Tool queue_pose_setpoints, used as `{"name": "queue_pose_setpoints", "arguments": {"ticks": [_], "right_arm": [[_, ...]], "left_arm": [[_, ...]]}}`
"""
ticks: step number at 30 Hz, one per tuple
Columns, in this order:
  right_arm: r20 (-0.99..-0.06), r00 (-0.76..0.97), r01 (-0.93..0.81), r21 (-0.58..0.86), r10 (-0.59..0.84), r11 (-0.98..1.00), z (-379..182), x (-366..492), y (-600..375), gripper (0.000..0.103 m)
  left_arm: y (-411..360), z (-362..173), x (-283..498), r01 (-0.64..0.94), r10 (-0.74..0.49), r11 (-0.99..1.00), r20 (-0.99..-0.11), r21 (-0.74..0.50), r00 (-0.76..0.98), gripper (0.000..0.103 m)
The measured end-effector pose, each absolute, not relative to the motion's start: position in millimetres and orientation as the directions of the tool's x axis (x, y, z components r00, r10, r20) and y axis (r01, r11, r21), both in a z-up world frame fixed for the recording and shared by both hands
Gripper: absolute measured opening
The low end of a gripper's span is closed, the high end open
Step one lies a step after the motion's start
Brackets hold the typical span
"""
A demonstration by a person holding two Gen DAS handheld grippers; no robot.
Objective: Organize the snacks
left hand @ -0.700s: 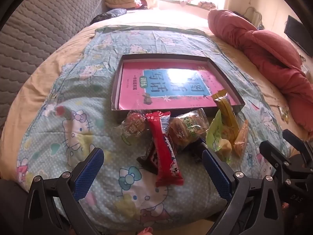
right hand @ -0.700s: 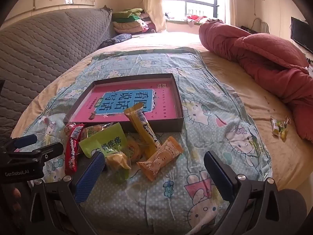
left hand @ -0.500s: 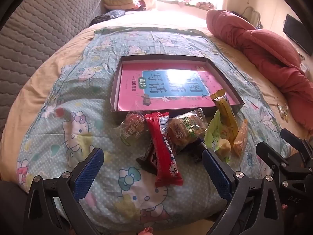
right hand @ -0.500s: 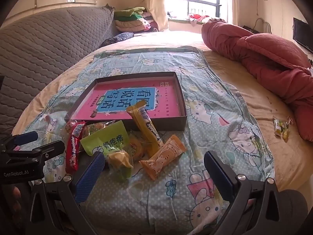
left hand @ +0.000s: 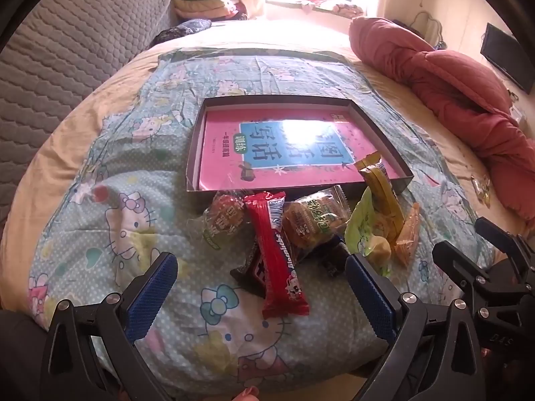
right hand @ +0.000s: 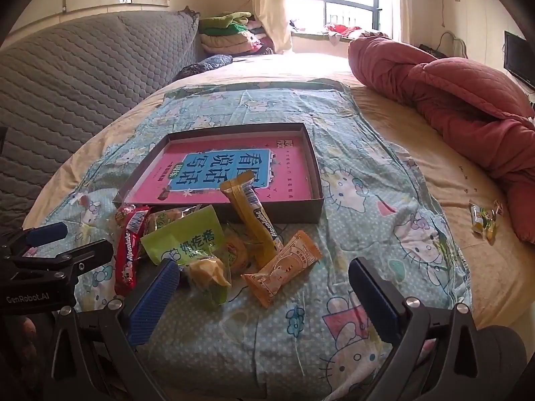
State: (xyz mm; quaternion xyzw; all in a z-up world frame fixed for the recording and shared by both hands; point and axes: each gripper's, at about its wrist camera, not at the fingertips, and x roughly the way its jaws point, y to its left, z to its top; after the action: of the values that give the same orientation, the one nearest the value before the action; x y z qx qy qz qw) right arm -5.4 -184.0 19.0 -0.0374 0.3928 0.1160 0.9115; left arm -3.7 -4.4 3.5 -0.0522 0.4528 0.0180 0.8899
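A pile of wrapped snacks lies on a cartoon-cat blanket in front of a shallow dark box holding a pink book. A long red candy stick lies nearest my left gripper, which hovers open just above it. A green packet, a yellow stick leaning on the box wall, and an orange packet lie ahead of my right gripper, also open with nothing between its fingers. Each gripper shows at the edge of the other's view.
A rolled red quilt lies along the right side of the bed. A grey quilted headboard runs along the left. One stray snack packet lies on the beige sheet to the right. Folded clothes are stacked by the window.
Both views have tilted up a little, so the box and snacks sit slightly lower in frame. The snacks have not moved and both grippers stay wide.
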Motion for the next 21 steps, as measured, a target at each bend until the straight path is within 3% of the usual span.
{"name": "queue_pose_setpoints", "arguments": {"ticks": [21], "right_arm": [[-0.719, 0.670, -0.239, 0.023, 0.183, 0.971, 22.7, -7.1, -184.1, 0.102]], "left_arm": [[-5.9, 5.5, -4.6, -0.076, -0.017, 0.994, -0.807, -0.077, 0.591, 0.101]]}}
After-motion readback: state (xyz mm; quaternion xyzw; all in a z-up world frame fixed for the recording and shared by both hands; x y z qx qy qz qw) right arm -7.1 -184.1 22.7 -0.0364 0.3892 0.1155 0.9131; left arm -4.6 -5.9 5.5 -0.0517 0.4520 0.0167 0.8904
